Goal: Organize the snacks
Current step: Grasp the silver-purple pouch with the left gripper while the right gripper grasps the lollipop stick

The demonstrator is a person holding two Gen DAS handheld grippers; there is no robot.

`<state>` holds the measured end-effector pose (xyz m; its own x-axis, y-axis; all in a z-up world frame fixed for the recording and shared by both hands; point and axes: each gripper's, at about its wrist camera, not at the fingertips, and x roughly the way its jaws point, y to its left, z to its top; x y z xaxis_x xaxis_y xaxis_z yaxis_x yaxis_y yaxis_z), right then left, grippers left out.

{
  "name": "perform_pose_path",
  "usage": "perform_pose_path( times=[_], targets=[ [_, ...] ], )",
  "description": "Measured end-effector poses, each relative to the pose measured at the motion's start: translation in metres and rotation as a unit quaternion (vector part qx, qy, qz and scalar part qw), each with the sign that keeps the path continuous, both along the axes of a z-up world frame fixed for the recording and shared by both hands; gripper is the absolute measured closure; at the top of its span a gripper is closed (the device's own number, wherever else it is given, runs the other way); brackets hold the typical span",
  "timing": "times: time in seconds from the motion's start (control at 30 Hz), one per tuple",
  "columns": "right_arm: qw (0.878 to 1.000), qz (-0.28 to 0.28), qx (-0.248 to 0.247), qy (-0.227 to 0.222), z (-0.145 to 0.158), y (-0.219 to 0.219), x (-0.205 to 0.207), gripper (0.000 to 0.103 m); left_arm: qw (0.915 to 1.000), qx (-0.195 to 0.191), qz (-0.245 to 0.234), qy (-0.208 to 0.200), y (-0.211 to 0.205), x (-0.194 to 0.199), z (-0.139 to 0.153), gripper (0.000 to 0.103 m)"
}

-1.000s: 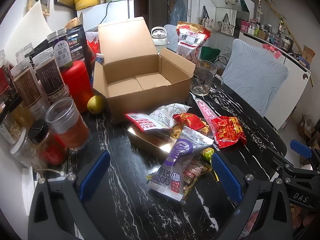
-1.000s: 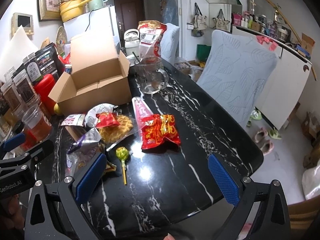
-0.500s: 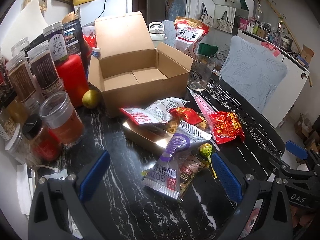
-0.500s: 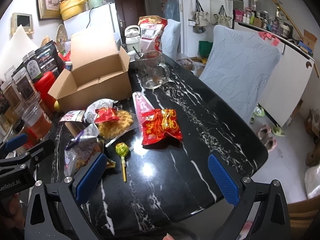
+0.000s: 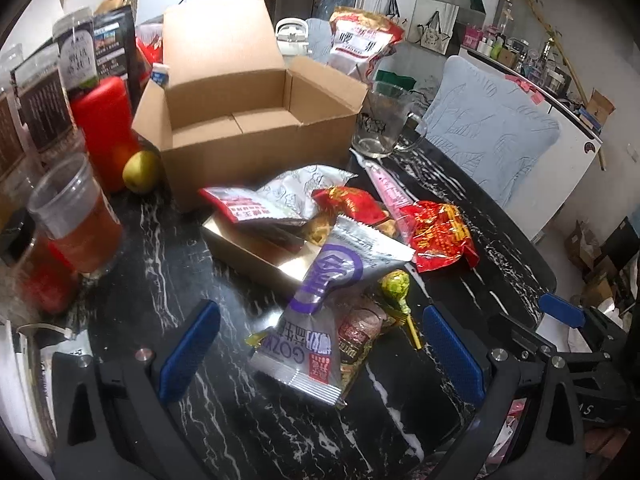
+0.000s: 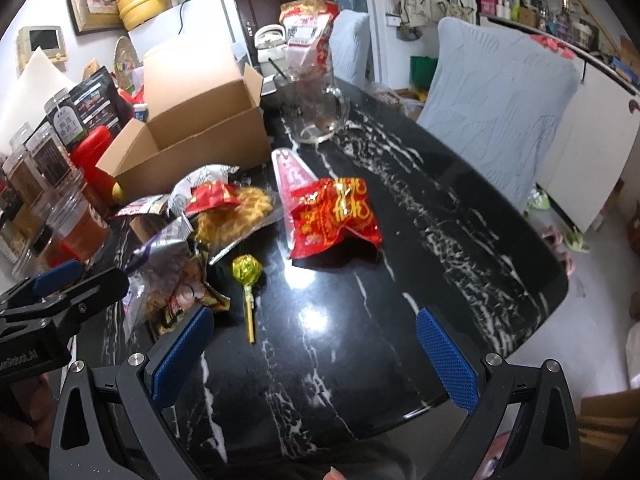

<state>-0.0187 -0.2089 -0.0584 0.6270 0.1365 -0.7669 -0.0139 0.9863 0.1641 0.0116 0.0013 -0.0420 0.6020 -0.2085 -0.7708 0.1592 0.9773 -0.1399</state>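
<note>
You are holding the left gripper [image 5: 316,344] spread wide over the silver-purple packet [image 5: 320,312], lying low centre on the bench [image 5: 224,420]. It looks light, crinkly, slippery; pinch its flat sealed edge. Your right gripper [image 6: 316,354] is hanging spread, empty.

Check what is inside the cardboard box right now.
The box stands open; only its bare folded bottom flaps show, no snacks. The near front corner of its floor is hidden behind the front wall.
</note>
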Motion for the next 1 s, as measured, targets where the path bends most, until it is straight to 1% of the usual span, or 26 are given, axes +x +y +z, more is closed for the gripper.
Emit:
perform_pose_path(
  times=[0.17,0.23,0.3,0.37,0.4,0.43,0.5,0.63,0.67,0.73,0.77,0.83,0.87,0.9,1.0],
  targets=[
    [1.0,0.01,0.001,0.013,-0.011,0.002,0.007,0.0,0.9997,-0.013,0.0,0.022,0.003,0.01,-0.017,0.0],
    [1.0,0.016,0.001,0.018,-0.016,0.003,0.01,0.0,0.9993,-0.016,-0.002,0.033,0.003,0.015,-0.025,0.011],
    [1.0,0.021,0.001,0.022,-0.019,0.005,0.012,0.0,0.9989,-0.016,-0.004,0.044,0.002,0.02,-0.031,0.013],
    [0.999,0.025,0.0,0.025,-0.021,0.006,0.015,0.0,0.9987,-0.016,-0.005,0.047,0.002,0.023,-0.036,0.015],
    [0.999,0.026,0.001,0.027,-0.023,0.006,0.017,0.0,0.9987,-0.016,-0.007,0.048,0.001,0.025,-0.037,0.019],
    [0.999,0.027,0.001,0.028,-0.024,0.006,0.018,0.0,0.9986,-0.016,-0.008,0.05,0.001,0.027,-0.038,0.021],
    [0.999,0.027,0.001,0.032,-0.026,0.005,0.022,0.0,0.9984,-0.016,-0.015,0.053,-0.002,0.032,-0.041,0.021],
    [0.999,0.027,0.001,0.04,-0.029,0.003,0.027,0.0,0.9967,-0.031,-0.026,0.07,-0.007,0.041,-0.05,0.021],
    [0.999,0.028,0.002,0.041,-0.03,0.003,0.028,0.0,0.9964,-0.031,-0.027,0.074,-0.008,0.043,-0.052,0.022],
    [0.999,0.028,0.002,0.042,-0.031,0.004,0.029,0.0,0.9963,-0.032,-0.026,0.075,-0.008,0.044,-0.054,0.041],
    [0.999,0.029,0.001,0.042,-0.031,0.004,0.029,0.0,0.9963,-0.038,-0.024,0.073,-0.007,0.045,-0.054,0.045],
    [0.999,0.028,0.002,0.044,-0.031,0.003,0.031,0.0,0.9966,-0.043,-0.019,0.068,-0.005,0.045,-0.052,0.058],
    [0.999,0.027,0.002,0.045,-0.032,0.003,0.032,0.0,0.9969,-0.042,-0.018,0.064,-0.005,0.046,-0.051,0.061],
    [0.999,0.027,0.002,0.047,-0.032,0.003,0.033,0.0,0.9972,-0.042,-0.017,0.06,-0.004,0.045,-0.048,0.067],
    [0.998,0.027,0.004,0.049,-0.033,0.003,0.034,0.0,0.9971,-0.048,-0.019,0.056,-0.002,0.042,-0.045,0.07]
  ],
)
